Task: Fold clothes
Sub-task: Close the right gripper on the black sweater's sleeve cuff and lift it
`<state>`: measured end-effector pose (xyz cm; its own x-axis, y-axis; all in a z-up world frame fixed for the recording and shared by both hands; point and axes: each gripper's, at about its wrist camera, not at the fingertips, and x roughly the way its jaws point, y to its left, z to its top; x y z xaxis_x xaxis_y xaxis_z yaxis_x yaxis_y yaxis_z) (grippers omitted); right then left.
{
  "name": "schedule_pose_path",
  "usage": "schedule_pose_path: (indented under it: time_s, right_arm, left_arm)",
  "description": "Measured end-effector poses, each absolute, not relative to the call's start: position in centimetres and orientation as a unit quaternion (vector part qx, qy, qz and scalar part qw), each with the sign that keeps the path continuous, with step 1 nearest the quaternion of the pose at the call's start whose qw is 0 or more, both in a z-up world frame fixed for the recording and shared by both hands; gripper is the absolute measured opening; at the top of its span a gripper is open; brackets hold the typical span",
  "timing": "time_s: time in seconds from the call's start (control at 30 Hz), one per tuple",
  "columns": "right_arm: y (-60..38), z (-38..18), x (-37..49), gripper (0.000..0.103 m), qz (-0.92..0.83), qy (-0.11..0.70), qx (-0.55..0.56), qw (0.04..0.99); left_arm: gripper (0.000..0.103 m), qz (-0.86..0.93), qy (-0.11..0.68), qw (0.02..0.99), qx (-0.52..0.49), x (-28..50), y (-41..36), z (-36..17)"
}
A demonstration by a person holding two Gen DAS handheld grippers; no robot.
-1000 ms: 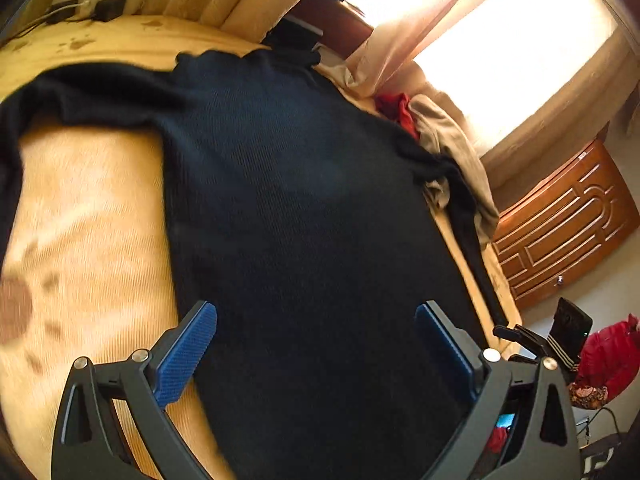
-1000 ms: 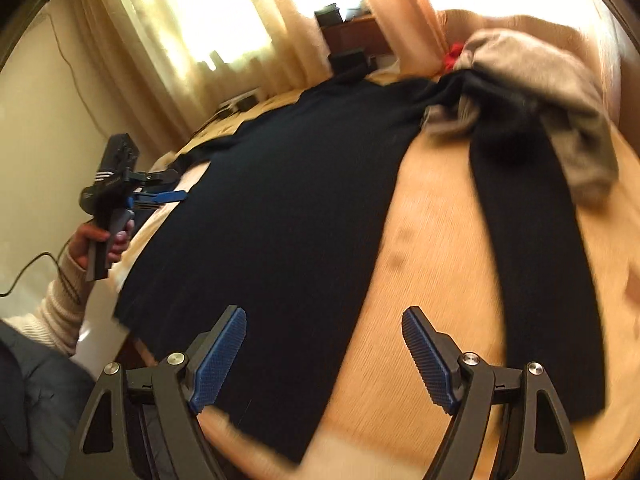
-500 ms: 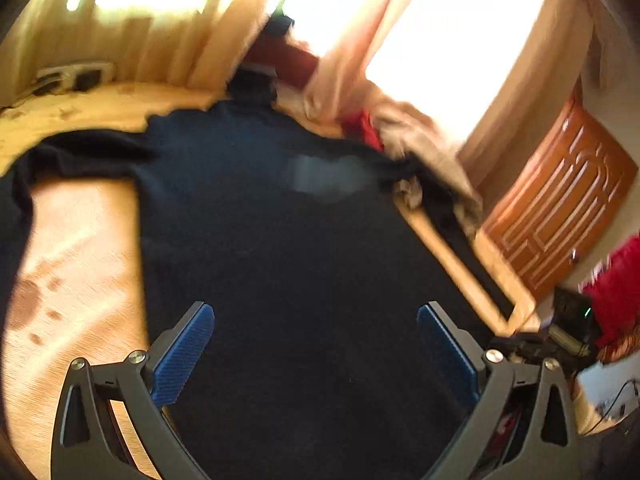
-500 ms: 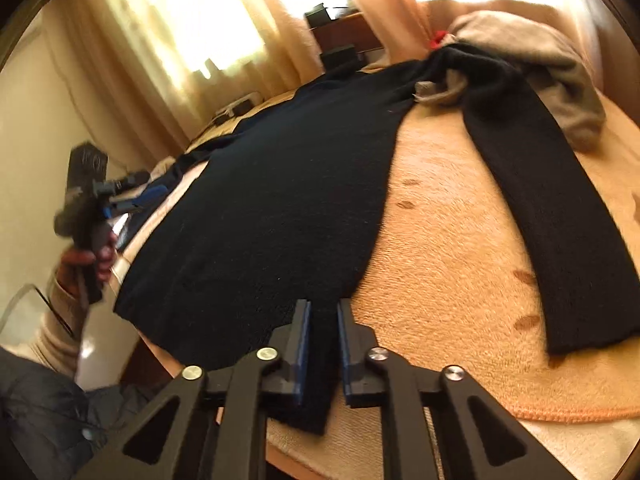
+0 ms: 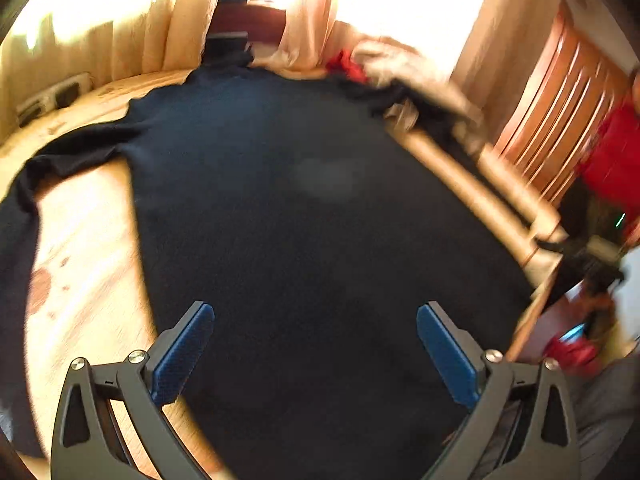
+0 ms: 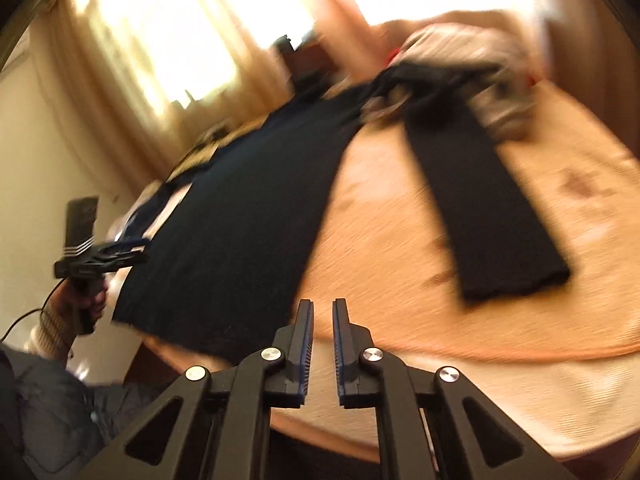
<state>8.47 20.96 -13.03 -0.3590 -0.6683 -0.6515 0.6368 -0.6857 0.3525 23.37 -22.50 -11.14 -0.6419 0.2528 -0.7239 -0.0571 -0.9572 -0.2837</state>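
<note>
A black long-sleeved sweater (image 5: 320,216) lies spread flat on an orange bedspread (image 5: 80,240), hem toward me, sleeves out to both sides. It also shows in the right wrist view (image 6: 248,216), with one sleeve (image 6: 492,216) lying apart on the right. My left gripper (image 5: 316,312) is open above the hem. It appears at the left in the right wrist view (image 6: 104,256). My right gripper (image 6: 322,304) has its jaws almost together near the sweater's hem corner; nothing shows between them.
A heap of grey and red clothes (image 5: 404,68) lies at the far end of the bed, over the sweater's shoulder. Curtains and a bright window stand behind. A wooden cabinet (image 5: 560,120) is on the right. The bed's near edge (image 6: 520,420) runs below my right gripper.
My right gripper shut from wide open at the hem corner, then drew back and up. My left gripper stayed open and pulled back, showing more of the sweater.
</note>
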Motion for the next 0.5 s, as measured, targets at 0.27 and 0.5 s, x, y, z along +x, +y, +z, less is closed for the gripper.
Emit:
schedule_pose_path:
  time_s: [0.27,0.5]
  right_arm:
    - [26.8,-11.6,4.3,0.079,-0.894,-0.037,0.364,0.260]
    - [25.6,-13.6,2.9,0.061,-0.897,0.043,0.377,0.226]
  left_arm:
    - [0.102,0.905,-0.141,0.126,-0.380,16.6,-20.1,-8.0]
    - [0.102,0.895,-0.161,0.157,-0.386,12.5,-18.2,-7.8]
